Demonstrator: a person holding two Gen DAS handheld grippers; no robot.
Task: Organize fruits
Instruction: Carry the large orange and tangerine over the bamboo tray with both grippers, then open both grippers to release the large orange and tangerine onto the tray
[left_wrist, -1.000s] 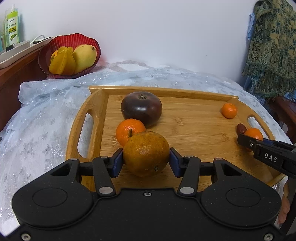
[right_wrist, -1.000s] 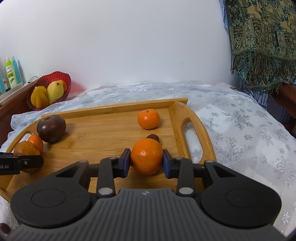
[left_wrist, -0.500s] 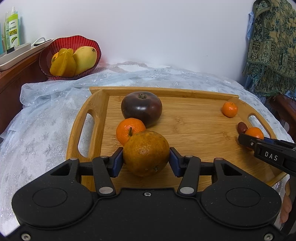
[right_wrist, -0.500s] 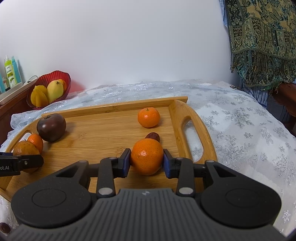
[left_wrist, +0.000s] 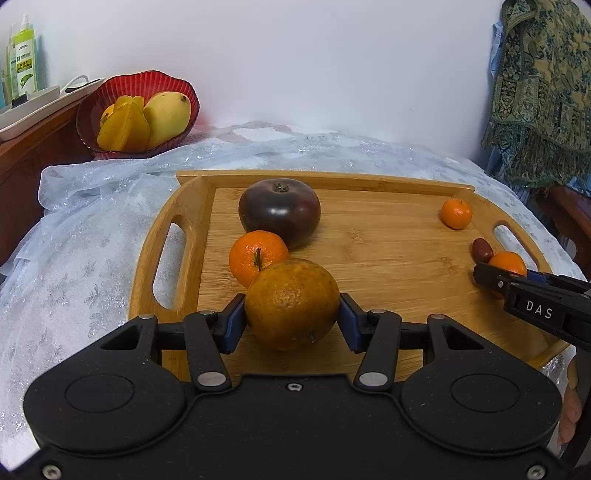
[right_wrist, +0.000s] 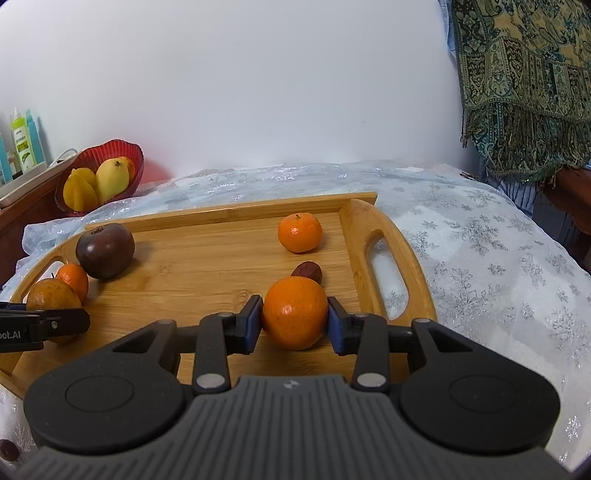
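White wall behind, snowflake-patterned cloth over the tabletop (left_wrist: 92, 236). Left wrist view: left hand-held gripper (left_wrist: 291, 318) clamped on a dull brownish orange (left_wrist: 292, 303), blue pads pressed against both sides, low over the near part of a wooden tray (left_wrist: 388, 258). Just behind, touching it, a small tangerine (left_wrist: 255, 260); beyond that, a dark purple fruit (left_wrist: 279, 211). Far left, a red bowl (left_wrist: 92, 110) with yellow fruit.

Right wrist view: right hand-held gripper (right_wrist: 294, 320) closed around a bright orange (right_wrist: 294, 312) near the tray's right handle (right_wrist: 384, 258). Just behind, a brown date (right_wrist: 307, 271); farther back, another tangerine (right_wrist: 300, 233) resting on the tray.
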